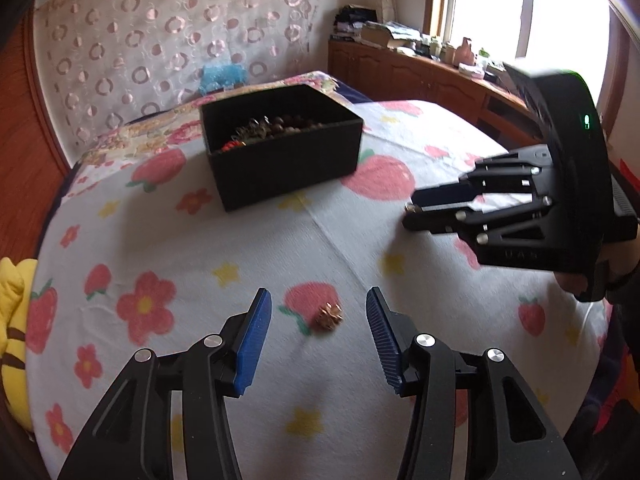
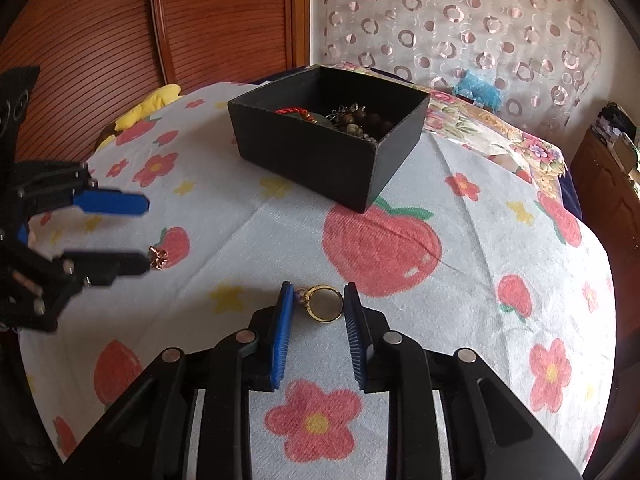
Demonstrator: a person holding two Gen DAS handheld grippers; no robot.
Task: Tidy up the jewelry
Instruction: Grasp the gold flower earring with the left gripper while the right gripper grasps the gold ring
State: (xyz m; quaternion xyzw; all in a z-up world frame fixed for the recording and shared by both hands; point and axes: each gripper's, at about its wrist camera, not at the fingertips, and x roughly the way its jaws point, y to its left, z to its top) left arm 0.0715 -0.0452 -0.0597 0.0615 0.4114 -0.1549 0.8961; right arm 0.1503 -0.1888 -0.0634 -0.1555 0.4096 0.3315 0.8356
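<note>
A black box (image 1: 280,160) holding beads and chains stands on the fruit-print cloth; it also shows in the right wrist view (image 2: 320,160). My left gripper (image 1: 319,312) is open, its blue pads either side of a small gold ornament (image 1: 329,316) lying on the cloth. The ornament (image 2: 158,258) shows by that gripper's lower finger in the right wrist view. My right gripper (image 2: 318,304) is partly closed around a gold ring (image 2: 324,304), pads close to it; contact is unclear. The right gripper (image 1: 416,208) appears at the right of the left wrist view.
The cloth (image 2: 440,280) covers a rounded surface. A yellow plush (image 1: 12,320) lies at the left edge. A wooden cabinet (image 1: 400,72) with clutter stands under the window. A wooden panel (image 2: 160,20) and a patterned curtain (image 2: 460,20) are behind.
</note>
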